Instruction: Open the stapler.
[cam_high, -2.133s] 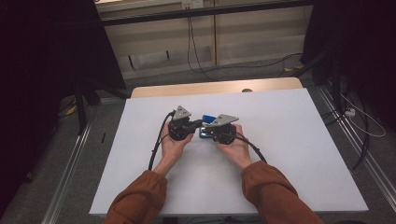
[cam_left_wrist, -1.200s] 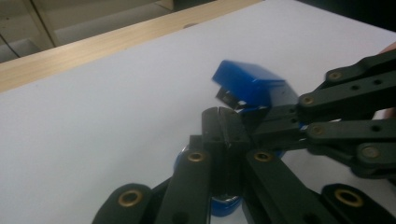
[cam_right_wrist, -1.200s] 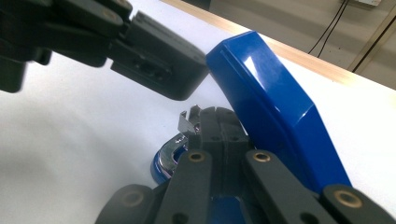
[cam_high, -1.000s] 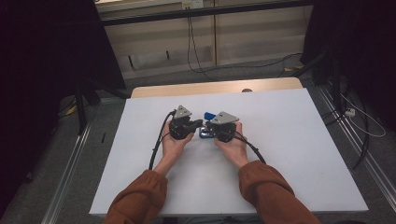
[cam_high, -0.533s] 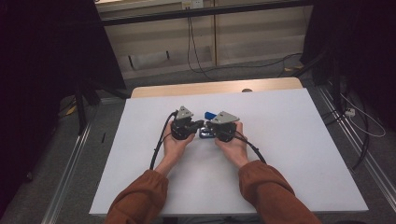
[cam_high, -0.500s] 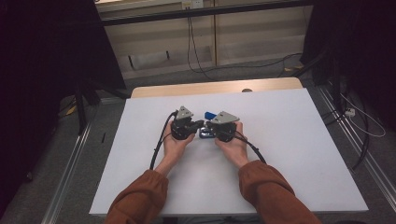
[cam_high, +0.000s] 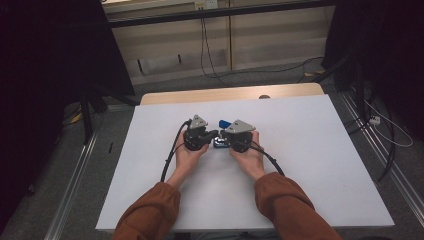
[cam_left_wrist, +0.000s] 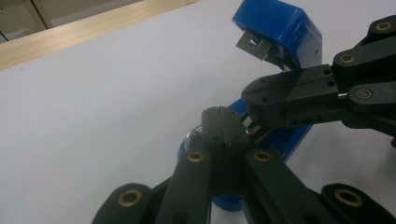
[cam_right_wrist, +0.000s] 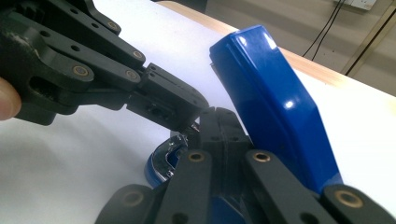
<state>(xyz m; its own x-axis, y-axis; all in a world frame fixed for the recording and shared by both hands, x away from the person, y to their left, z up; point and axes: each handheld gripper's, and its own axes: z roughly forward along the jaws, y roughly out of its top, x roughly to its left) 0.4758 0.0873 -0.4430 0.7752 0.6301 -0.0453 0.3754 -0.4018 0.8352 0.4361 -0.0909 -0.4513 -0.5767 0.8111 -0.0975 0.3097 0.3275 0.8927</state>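
A blue stapler (cam_high: 223, 123) lies on the white table (cam_high: 310, 150) with its lid (cam_right_wrist: 271, 93) swung up. Its blue base (cam_left_wrist: 285, 140) and a chrome part (cam_right_wrist: 167, 156) sit under the jaws. My left gripper (cam_high: 215, 134) comes in from the left and my right gripper (cam_high: 223, 137) from the right. Their tips meet over the stapler's inner metal track. In the left gripper view my own jaws (cam_left_wrist: 223, 122) are pressed together at the track, with the right gripper (cam_left_wrist: 252, 103) just beside them. In the right gripper view my own jaws (cam_right_wrist: 217, 122) are together too, touching the left gripper (cam_right_wrist: 189, 106). Whether either pinches a metal part is hidden.
A wooden strip (cam_high: 230, 95) borders the table's far edge. Black cables (cam_high: 170, 155) trail from the grippers toward the person's orange sleeves (cam_high: 150, 215). Dark frames and floor cables surround the table. Bare white tabletop lies on all sides of the stapler.
Both hands stay almost still at the stapler; the grippers keep their place and the lid stays raised.
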